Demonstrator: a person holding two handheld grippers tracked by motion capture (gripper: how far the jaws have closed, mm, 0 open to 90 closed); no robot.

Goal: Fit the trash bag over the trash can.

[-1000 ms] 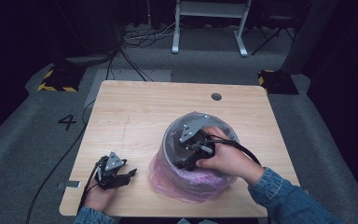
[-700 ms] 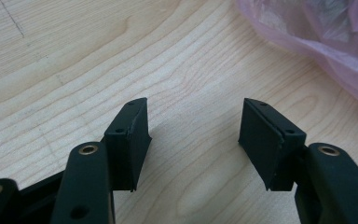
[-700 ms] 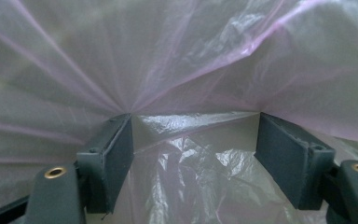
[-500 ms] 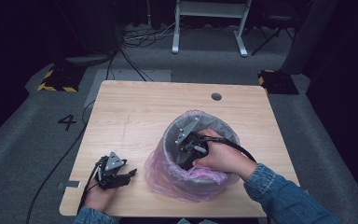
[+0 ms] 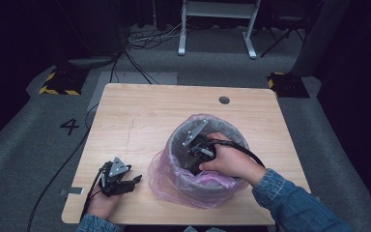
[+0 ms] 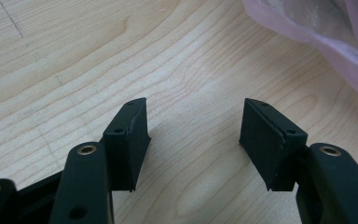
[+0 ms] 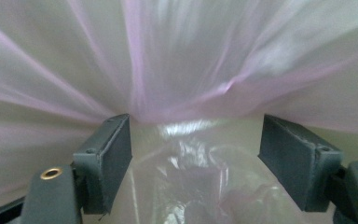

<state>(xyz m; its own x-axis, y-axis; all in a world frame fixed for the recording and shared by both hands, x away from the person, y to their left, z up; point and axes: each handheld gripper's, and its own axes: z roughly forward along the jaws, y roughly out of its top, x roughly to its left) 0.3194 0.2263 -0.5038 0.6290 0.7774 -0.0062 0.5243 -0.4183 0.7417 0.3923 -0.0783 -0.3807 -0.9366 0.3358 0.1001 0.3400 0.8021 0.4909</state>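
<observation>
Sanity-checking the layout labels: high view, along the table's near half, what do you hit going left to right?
Left gripper → pink bag skirt spilling onto the table → grey bin → right gripper inside the bin → denim sleeve.

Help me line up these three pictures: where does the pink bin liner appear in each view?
High view: the pink bin liner lines the grey bin right of centre and spills onto the wooden table.
Left gripper view: top right corner, on the table.
Right gripper view: stretched across the frame, beyond open jaws.
Shared landmark: the liner's pink film.
</observation>
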